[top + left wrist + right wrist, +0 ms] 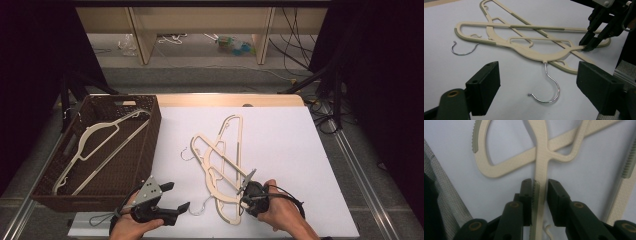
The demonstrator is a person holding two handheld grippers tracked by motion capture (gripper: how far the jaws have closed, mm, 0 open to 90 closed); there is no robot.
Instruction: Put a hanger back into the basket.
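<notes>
Three cream plastic hangers with wire hooks lie crossed on the white table top. My right gripper is at the pile's near right side, shut on one arm of the nearest hanger. In the right gripper view that cream bar runs straight up between the two black pads of my right gripper. The held hanger's hook rests on the table. My left gripper stands open at the table's front left, jaws wide apart and empty, facing the pile.
A dark brown woven basket stands at the left of the table with one more cream hanger lying inside it. Wooden furniture legs and cables are on the floor beyond the table's far edge.
</notes>
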